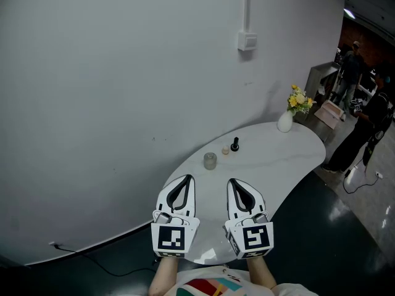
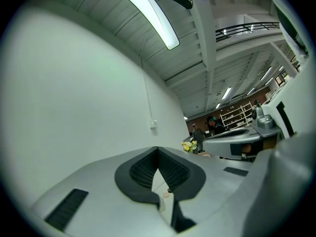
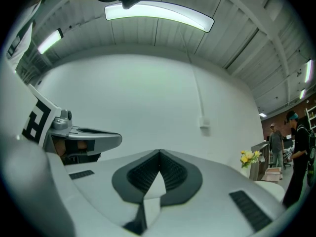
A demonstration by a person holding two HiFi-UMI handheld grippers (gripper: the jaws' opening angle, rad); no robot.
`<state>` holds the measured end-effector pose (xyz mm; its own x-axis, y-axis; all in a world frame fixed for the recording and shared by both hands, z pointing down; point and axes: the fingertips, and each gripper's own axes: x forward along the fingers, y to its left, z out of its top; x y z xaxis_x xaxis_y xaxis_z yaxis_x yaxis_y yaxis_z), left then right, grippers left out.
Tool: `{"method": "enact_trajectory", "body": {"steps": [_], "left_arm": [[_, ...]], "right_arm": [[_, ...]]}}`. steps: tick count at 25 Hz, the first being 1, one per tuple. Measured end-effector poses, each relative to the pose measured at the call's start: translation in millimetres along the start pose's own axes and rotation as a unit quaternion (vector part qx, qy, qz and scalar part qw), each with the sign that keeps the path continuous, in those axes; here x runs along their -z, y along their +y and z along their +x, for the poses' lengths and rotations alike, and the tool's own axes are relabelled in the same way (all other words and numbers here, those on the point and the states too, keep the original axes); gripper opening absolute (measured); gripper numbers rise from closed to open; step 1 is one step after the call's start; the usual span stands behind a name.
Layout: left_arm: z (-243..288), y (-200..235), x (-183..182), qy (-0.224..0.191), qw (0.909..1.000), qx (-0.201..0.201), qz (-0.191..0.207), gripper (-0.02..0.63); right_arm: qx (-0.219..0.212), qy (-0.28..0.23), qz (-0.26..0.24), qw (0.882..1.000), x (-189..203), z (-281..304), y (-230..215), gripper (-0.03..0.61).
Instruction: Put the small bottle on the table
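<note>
Seen from the head view, the left tool (image 1: 187, 178) and right tool (image 1: 233, 181) are held side by side over the near end of the white counter (image 1: 290, 159). Both are closed and empty, while the small bottle (image 1: 234, 145) stands upright on the counter ahead of the right tool, apart from both and beside a glass jar (image 1: 210, 161). In the left gripper view, the left tool's jaws are shown meeting at their tips on nothing, with the small bottle (image 2: 170, 190) glimpsed through the gap below them. In the right gripper view, the right tool (image 3: 159, 152) is likewise shown shut and empty, yellow flowers (image 3: 249, 157) off to its right.
</note>
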<state>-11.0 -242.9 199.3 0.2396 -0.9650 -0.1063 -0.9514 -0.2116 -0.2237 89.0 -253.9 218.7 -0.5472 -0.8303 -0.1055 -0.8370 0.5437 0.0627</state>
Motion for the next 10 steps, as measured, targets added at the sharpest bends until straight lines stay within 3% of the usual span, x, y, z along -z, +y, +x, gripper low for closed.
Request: {"method": "enact_trajectory", "body": {"steps": [10], "left_arm": [[5.1, -5.4, 5.5, 0.008, 0.9999, 0.006, -0.001, 0.006]], "right_arm": [[0.009, 0.007, 0.007, 1.000, 4.2, 1.2, -8.4, 0.011]]}}
